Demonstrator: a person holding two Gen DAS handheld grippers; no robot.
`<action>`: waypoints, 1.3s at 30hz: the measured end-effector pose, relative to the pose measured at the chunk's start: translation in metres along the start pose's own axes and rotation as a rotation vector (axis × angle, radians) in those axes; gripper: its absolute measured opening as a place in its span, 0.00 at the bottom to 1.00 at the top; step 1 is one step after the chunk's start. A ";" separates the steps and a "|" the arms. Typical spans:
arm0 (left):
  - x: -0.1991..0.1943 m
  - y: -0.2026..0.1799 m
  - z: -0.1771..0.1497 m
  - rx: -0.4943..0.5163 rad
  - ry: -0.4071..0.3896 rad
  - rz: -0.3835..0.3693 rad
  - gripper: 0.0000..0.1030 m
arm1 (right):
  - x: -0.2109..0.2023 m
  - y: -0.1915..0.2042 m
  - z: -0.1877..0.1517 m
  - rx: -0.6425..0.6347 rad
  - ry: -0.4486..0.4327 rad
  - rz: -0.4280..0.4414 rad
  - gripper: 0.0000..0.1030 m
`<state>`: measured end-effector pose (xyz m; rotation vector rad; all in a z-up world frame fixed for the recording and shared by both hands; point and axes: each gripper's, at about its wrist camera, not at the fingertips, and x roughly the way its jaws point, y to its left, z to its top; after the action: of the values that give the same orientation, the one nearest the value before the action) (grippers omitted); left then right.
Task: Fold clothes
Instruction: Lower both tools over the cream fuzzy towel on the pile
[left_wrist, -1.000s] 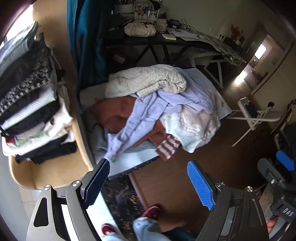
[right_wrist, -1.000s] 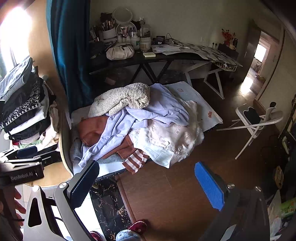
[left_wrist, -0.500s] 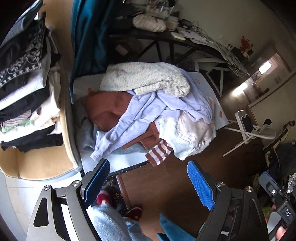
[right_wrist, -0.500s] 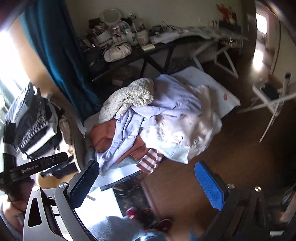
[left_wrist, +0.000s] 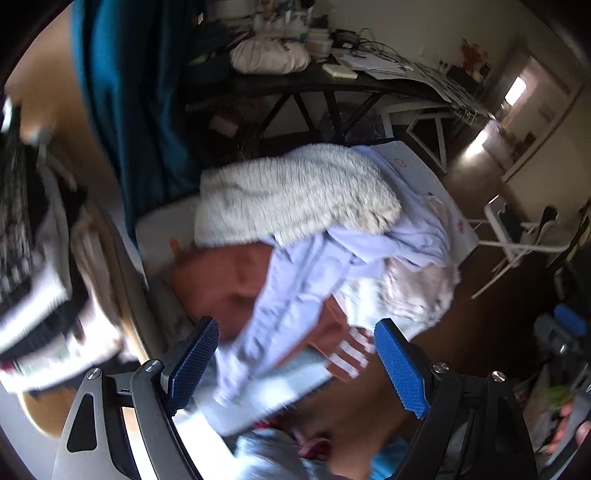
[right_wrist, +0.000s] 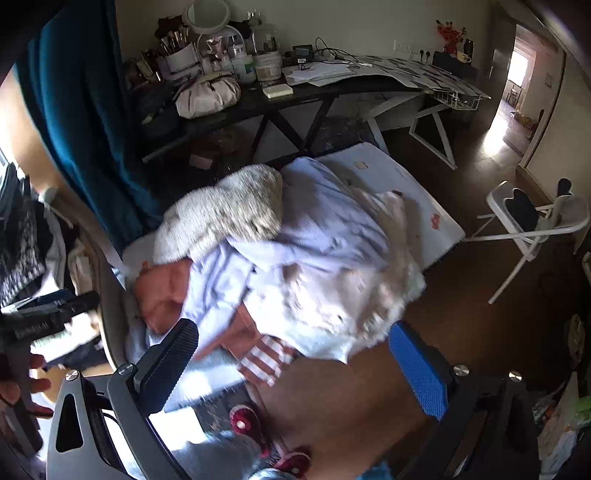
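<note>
A: How are the blue-padded fingers (left_wrist: 400, 371) of the left gripper (left_wrist: 295, 365) set?

B: They are spread wide, and nothing is held between them. The right gripper (right_wrist: 295, 365) is likewise held wide apart and empty, with one blue ribbed pad (right_wrist: 417, 373) lit and the other in shadow.

A: Where is the laundry found?

B: An unfolded heap is piled on a low white padded mat (right_wrist: 402, 177) on the dark wooden floor (right_wrist: 461, 321). A cream fleecy garment (left_wrist: 295, 192) is laid on top at the back. A pale lilac long-sleeved shirt (left_wrist: 295, 291) is draped across the middle, one sleeve trailing towards the near edge. A rust-brown garment (left_wrist: 225, 280) is seen under it, and a rust-and-white striped cuff (right_wrist: 264, 356) is exposed at the front. A white-and-pink fluffy piece (right_wrist: 343, 295) is spread on the right.

A: Is anything already folded?

B: A stack of folded dark and white clothes (left_wrist: 26, 280) is seen on a tan curved seat (left_wrist: 122, 295) at the left, though it is blurred.

A: What else is shown?

B: A teal curtain (right_wrist: 70, 103) is hung behind the heap, a cluttered black desk (right_wrist: 258, 99) is set against the wall, and a white folding chair (right_wrist: 532, 225) is stood well apart on the right.
</note>
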<state>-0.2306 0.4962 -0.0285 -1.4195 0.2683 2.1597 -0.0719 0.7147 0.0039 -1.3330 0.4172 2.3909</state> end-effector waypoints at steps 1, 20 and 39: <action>0.000 0.000 0.006 0.017 -0.011 0.006 0.84 | 0.004 0.004 0.007 0.009 -0.004 -0.005 1.00; 0.026 0.046 0.067 -0.070 -0.107 -0.108 0.88 | 0.040 0.024 0.106 -0.221 -0.187 0.148 1.00; 0.041 0.024 0.107 -0.446 -0.171 0.428 0.88 | 0.279 -0.005 0.221 -0.407 0.124 0.398 1.00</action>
<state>-0.3401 0.5369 -0.0228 -1.4963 0.0225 2.8096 -0.3704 0.8620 -0.1236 -1.7153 0.2527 2.8408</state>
